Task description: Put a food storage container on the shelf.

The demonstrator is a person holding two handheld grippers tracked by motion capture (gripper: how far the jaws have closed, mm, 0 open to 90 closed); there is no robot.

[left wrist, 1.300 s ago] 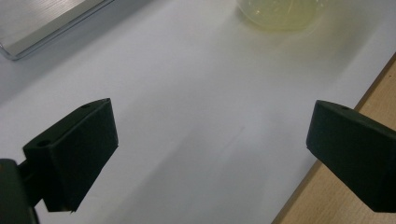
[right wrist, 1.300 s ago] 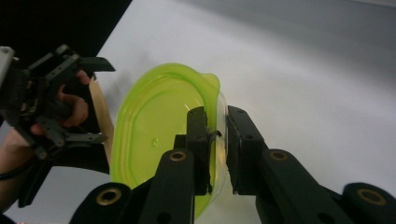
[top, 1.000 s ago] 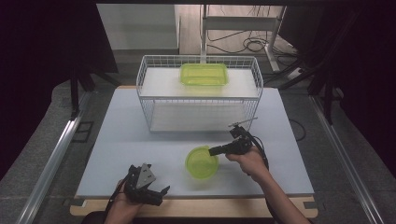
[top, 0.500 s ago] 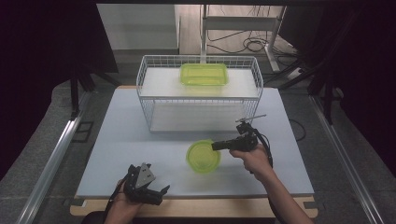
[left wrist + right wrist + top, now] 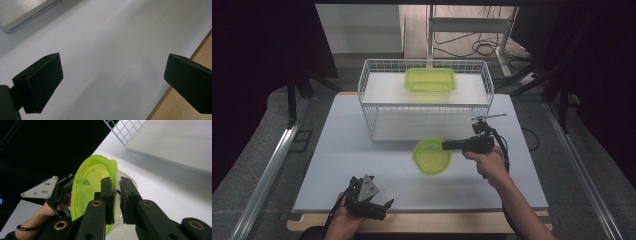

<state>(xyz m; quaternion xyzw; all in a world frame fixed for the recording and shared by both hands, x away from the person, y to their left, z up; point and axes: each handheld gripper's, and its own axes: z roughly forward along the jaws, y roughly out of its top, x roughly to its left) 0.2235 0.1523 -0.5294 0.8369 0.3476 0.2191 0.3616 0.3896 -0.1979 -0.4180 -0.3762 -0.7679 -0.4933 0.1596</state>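
Observation:
A round lime-green bowl hangs above the white table, held by its rim in my right gripper, which points left. In the right gripper view the jaws are shut on the bowl's rim, midway at my right gripper. A rectangular green container lies on the upper shelf of the white wire rack. My left gripper rests near the table's front edge, open; in the left gripper view its fingers stand wide apart over bare tabletop.
The wire rack stands at the back middle of the table. A wooden strip runs along the front edge. Metal rails flank the table. The left hand and its gripper appear beyond the bowl in the right gripper view.
My right gripper has lifted the green bowl off the table and carried it slightly toward the rack. The left gripper has stayed in place.

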